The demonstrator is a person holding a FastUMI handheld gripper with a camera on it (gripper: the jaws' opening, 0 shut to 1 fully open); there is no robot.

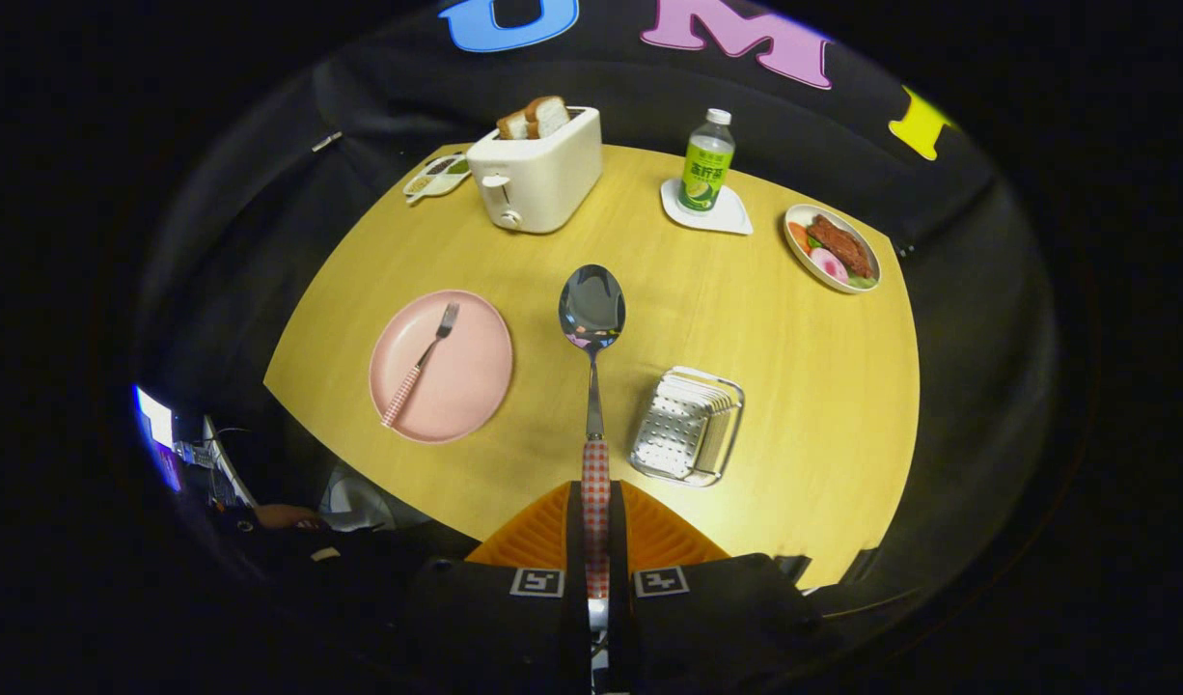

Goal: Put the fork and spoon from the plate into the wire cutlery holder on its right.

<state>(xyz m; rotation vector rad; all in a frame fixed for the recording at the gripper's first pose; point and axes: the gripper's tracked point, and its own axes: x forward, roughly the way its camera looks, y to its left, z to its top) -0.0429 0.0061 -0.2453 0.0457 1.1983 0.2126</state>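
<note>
My claw [596, 526] is clamped on the spoon [591, 311] by its handle, held above the desk [746, 319] between the plate [456, 386] with the fork [423, 362] and the wire cutlery holder [688, 425].

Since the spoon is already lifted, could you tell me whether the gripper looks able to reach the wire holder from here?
Probably yes. The gripper is shut on the spoon, held above the table. The wire holder sits just ahead of the fingers, slightly right, with nothing standing between. The fork lies on the plate, off left.

The plate [441, 366] is pink; the spoon [592, 386] handle is red-white checked, the fork [420, 365] handle seemingly too.
</note>
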